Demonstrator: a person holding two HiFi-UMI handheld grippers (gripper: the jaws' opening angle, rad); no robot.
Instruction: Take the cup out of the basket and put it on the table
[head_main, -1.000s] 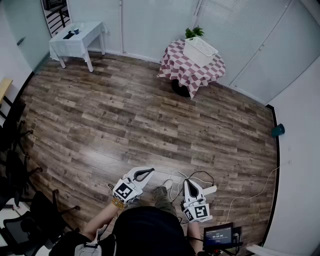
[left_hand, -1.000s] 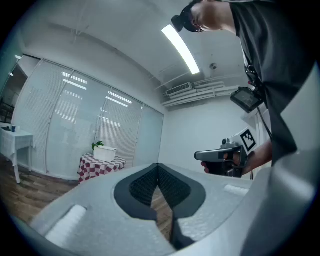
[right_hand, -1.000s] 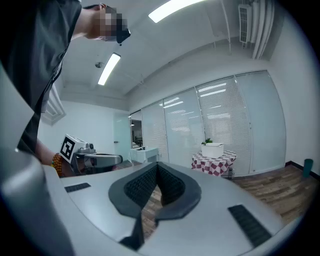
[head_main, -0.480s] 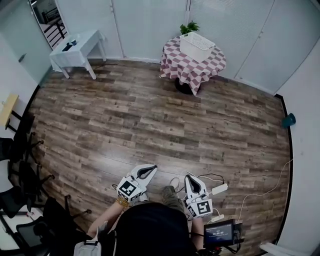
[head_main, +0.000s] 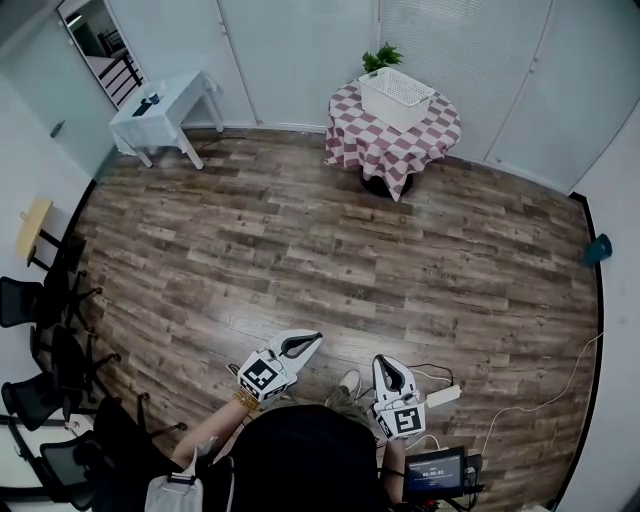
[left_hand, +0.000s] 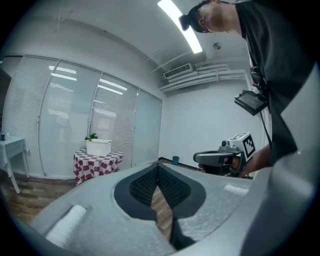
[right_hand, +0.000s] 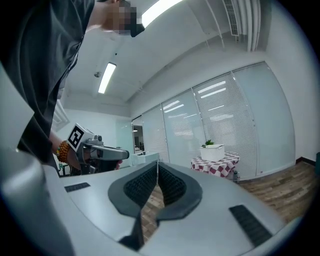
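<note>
Hazard 1: my left gripper (head_main: 314, 338) and right gripper (head_main: 383, 361) are clenched empty, basket (head_main: 397, 98) well apart; power strip (head_main: 443, 395) underfoot may trip me.

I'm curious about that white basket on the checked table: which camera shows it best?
The head view: it looks down on the basket, showing its open top and its place on the checked table. In the left gripper view the basket is small and side-on, inside hidden; likewise the basket in the right gripper view.
</note>
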